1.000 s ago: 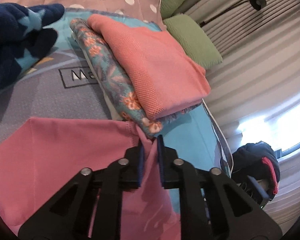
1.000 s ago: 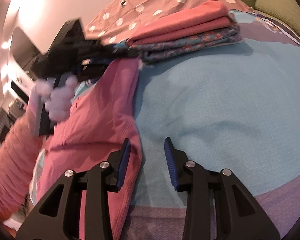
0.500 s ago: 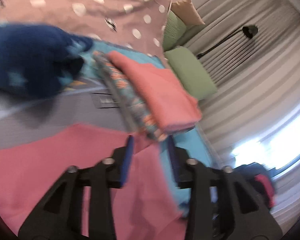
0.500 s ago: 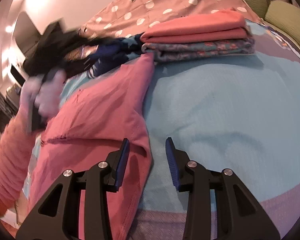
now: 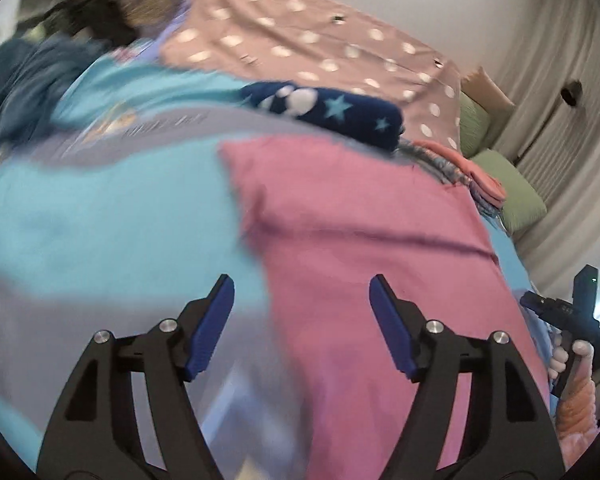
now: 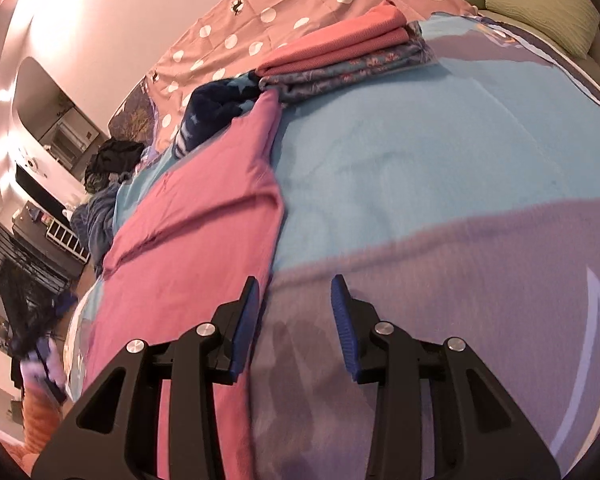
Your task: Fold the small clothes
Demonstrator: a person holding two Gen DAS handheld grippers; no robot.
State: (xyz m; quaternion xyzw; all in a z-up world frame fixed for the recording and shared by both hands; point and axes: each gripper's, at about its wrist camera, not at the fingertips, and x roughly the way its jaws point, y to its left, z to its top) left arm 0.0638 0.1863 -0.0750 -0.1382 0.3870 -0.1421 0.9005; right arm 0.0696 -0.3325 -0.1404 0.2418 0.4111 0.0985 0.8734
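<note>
Here both hand-held grippers gape empty; folded stack [image 6: 340,56] sharp only in R view.

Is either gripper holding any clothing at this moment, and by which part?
Nothing is held. The left gripper and right gripper are both open above the pink garment, which lies flat on the bed.

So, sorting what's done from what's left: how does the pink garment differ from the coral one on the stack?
The pink garment lies spread long on the blanket; the coral one is folded compact. The pink garment rests directly on the blanket, while the coral one tops a floral piece. The pink one reaches the right gripper; the coral one sits far back. Both are plain and unpatterned.
</note>
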